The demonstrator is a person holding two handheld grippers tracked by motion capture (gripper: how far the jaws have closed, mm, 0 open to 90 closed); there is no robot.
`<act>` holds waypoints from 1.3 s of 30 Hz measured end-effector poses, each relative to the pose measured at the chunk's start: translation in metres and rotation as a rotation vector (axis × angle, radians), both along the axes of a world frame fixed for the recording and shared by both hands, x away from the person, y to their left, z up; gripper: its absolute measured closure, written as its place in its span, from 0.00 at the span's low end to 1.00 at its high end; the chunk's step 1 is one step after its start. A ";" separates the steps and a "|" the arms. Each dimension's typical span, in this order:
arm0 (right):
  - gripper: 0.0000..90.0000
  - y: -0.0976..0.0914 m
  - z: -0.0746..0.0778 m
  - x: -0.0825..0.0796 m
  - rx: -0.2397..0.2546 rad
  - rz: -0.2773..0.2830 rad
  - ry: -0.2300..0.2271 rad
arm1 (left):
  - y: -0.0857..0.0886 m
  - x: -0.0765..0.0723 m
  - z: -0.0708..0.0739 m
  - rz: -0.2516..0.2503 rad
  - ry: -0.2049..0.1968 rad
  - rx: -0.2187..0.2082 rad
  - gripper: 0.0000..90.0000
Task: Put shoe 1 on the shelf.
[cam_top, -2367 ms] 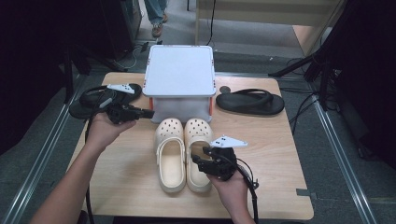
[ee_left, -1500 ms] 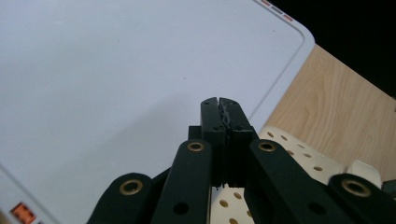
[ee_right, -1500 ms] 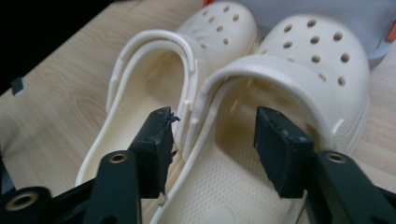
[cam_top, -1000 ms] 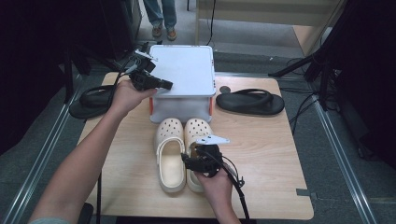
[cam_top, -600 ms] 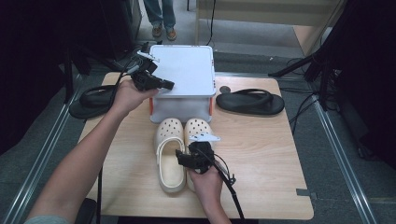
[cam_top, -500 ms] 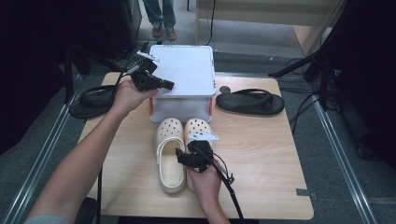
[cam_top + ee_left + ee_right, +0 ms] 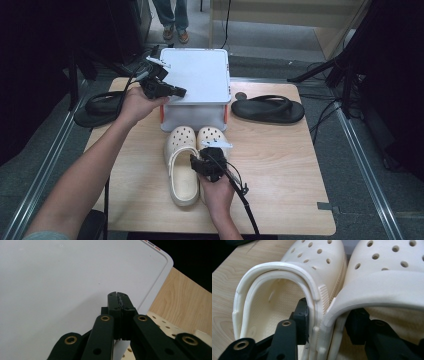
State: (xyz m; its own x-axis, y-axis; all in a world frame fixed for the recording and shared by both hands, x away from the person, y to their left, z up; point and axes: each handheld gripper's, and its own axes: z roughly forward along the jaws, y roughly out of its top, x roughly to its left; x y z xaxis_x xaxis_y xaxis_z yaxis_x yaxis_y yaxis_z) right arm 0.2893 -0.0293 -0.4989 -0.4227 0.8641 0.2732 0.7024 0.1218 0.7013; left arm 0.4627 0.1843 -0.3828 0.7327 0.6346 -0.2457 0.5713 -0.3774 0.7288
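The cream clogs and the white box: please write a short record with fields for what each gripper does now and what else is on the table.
left gripper: shut, resting on the front left corner of the box lid
right gripper: one jaw inside each cream clog, inner walls of both between the jaws, which have just been closing
clogs: side by side, touching, toes toward the white box
other things: one black sandal right of the box, another black sandal left of it
table: light wood

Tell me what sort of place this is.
Probably a lab or studio set up for recording handling tasks: a wooden table ringed by black curtains, stand legs and cables on the floor, and hand-held grippers working on clogs and a white box.
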 end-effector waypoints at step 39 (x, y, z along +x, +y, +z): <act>0.77 0.011 0.024 0.068 0.025 0.012 -0.050 | 0.001 0.005 0.004 0.002 0.057 0.019 1.00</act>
State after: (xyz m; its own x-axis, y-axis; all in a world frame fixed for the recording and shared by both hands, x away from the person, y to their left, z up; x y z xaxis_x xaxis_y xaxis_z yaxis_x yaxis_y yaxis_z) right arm 0.3572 -0.0186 -0.4754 -0.4465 0.8521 0.2732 0.6652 0.1119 0.7382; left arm 0.4672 0.1850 -0.3788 0.7163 0.6411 -0.2755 0.6129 -0.3892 0.6876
